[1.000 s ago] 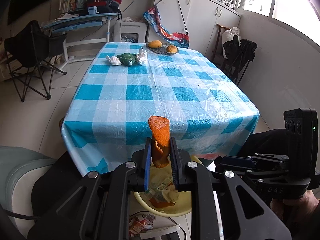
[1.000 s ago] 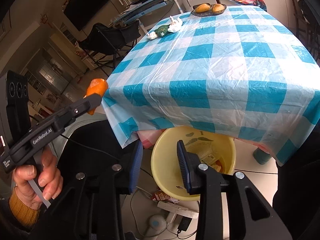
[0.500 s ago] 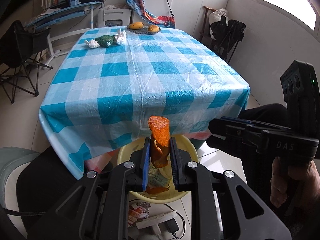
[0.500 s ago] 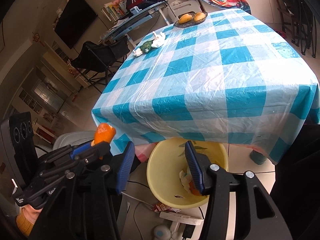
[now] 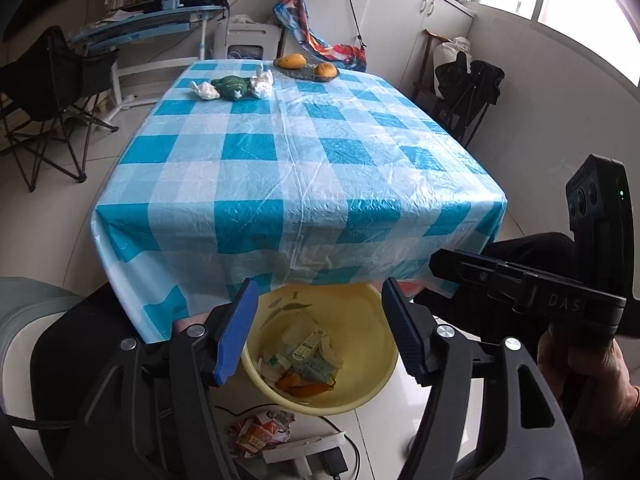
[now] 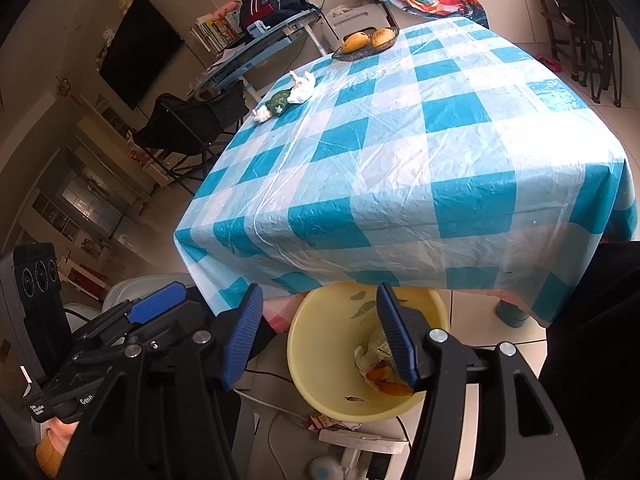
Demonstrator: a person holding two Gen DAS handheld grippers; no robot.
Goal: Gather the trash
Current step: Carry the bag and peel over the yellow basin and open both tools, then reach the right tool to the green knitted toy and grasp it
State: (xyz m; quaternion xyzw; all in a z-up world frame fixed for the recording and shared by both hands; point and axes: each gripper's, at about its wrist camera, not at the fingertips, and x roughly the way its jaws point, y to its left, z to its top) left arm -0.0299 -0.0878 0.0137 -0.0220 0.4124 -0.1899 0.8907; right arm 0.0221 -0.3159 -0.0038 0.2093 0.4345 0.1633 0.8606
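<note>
Blue check table (image 5: 296,184) | yellow bin (image 5: 360,392) on floor holds peel (image 5: 306,388) and wrappers | left gripper (image 5: 316,328) opening, empty | right gripper (image 6: 320,332) opening, empty | left: tissues (image 5: 206,91), green bag (image 5: 230,86) far on table

Below my table edge stands the yellow basin (image 5: 372,380), on the floor. Inside it lie an orange peel (image 5: 306,388), crumpled papers and a small carton (image 5: 308,344). On the far side of the table two white tissue balls (image 5: 206,90) and a green wrapper (image 5: 230,86) lie close together.
</note>
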